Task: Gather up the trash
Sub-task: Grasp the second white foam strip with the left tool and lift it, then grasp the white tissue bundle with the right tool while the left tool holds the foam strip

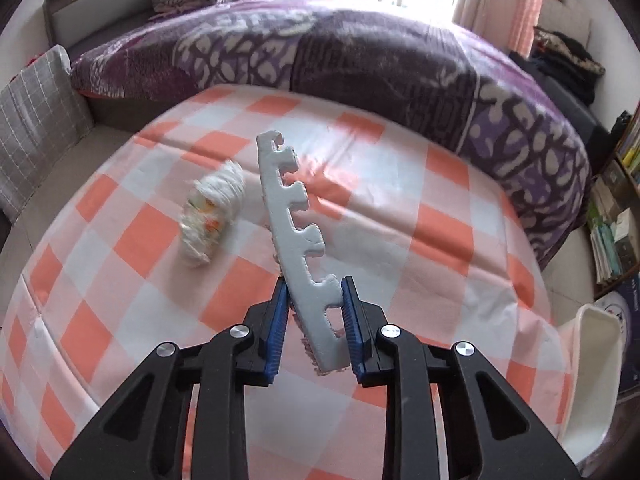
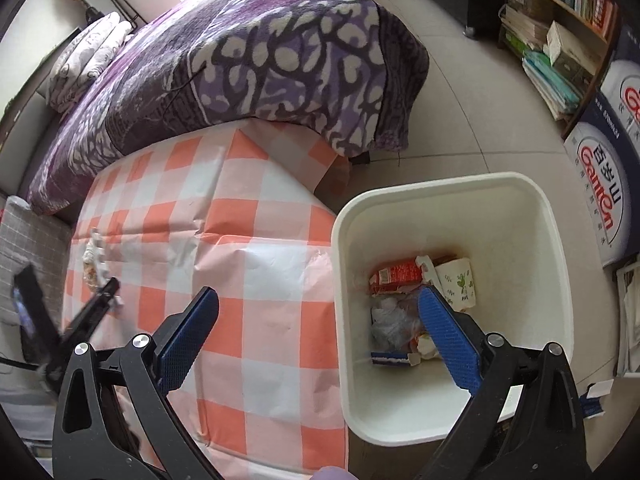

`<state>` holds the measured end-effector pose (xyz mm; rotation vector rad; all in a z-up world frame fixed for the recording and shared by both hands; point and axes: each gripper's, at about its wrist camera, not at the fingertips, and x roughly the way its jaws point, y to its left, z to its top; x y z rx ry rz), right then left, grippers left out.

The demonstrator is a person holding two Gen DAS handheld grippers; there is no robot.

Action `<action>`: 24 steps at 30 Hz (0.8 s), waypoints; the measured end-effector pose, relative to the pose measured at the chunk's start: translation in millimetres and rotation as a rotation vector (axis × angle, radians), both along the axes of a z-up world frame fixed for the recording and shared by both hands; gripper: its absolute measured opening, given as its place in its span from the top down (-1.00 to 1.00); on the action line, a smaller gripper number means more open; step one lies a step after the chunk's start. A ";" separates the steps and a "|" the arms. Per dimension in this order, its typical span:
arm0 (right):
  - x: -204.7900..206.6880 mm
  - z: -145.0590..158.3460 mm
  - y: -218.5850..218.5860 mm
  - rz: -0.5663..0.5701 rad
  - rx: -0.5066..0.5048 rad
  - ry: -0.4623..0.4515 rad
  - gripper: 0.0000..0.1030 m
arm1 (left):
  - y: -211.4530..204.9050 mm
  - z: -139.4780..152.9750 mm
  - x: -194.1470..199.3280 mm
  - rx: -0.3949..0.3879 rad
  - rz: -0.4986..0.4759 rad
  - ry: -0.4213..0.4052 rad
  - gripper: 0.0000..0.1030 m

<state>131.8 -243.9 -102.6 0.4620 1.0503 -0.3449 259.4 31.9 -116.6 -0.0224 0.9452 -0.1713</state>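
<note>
The grey foam strip, a notched puzzle-mat edge piece, sits clamped between my left jaws, pinched near its lower end so that the long toothed part sticks up and away from me, over the middle of the bed. I grip it low because that end is the one nearest me, and the foam is stiff enough to hold its shape from one end. Just to the left of the strip a rolled white bundle with a printed pattern lies on the checked sheet, apart from the foam; I judge it to be more trash waiting. My right jaws stand wide apart with nothing in them, hanging over the near corner of the bed and the rim of the white bin, which stands on the floor against that corner. The bin already holds a red carton, a paper cup and crumpled wrappers
</note>
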 end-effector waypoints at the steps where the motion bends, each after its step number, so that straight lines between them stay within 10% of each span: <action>1: 5.7 -2.1 9.1 0.022 -0.013 -0.006 -0.86 | 12.9 15.1 -1.0 -0.030 0.019 -0.030 0.48; 9: 83.9 -8.6 128.4 0.204 0.014 -0.038 -0.86 | 130.7 93.9 -4.8 -0.161 0.249 -0.178 0.48; 24: 203.4 -40.0 319.4 0.351 -0.144 -0.033 -0.72 | 216.9 103.1 -11.3 -0.246 0.428 -0.200 0.48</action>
